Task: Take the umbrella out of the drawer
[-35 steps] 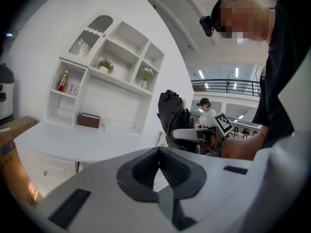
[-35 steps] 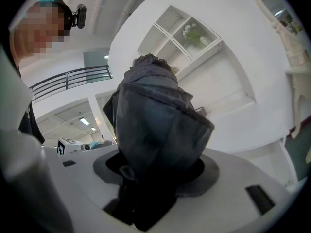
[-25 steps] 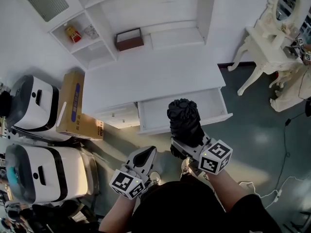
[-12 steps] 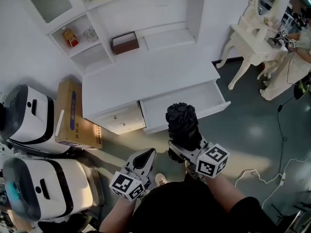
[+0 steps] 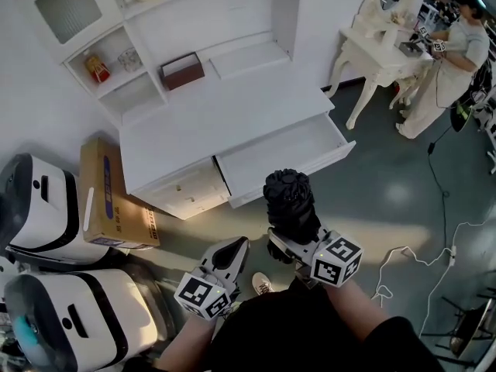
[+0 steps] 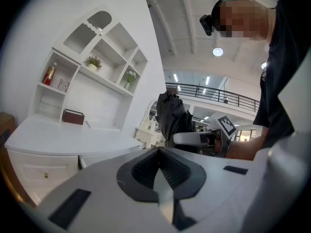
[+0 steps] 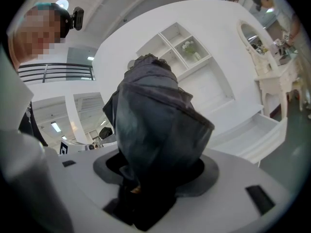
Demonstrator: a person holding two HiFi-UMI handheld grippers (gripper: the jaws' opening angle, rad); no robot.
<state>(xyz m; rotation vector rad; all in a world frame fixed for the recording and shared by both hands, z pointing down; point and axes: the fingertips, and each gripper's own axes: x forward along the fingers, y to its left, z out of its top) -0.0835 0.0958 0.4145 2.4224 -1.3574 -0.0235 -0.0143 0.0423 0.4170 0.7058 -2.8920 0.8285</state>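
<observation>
The black folded umbrella (image 5: 290, 200) is already out of the drawer (image 5: 288, 147). It stands upright with its lower end pinched in the right gripper (image 5: 292, 237), over the floor in front of the white desk (image 5: 217, 122) and well apart from the open drawer. The left gripper (image 5: 235, 246) hangs just beside it w/ jaws pressed together and nothing between them.

Biggest risk, imo: the hold sits low on soft, bunched fabric, so the tall bundle could lean or slide out if the wrist tips, and only floor is below. Next: the drawer juts out toward the person, so a step fwd could knock its front. Smallest: a white cable (image 5: 434, 242) trails on the floor to the right — a trip hazard when backing away.

Around, big to small:
- the desk w/ its shelf unit
- two white machines (image 5: 39, 204) at left
- a dressing table (image 5: 372, 45) at upper right, another person (image 5: 449, 53) standing at it
- a cardboard box (image 5: 112, 196) beside the desk
- a brown box (image 5: 183, 70) on the shelf

None of these stands between the umbrella and open floor — approx. nothing blocks it.
</observation>
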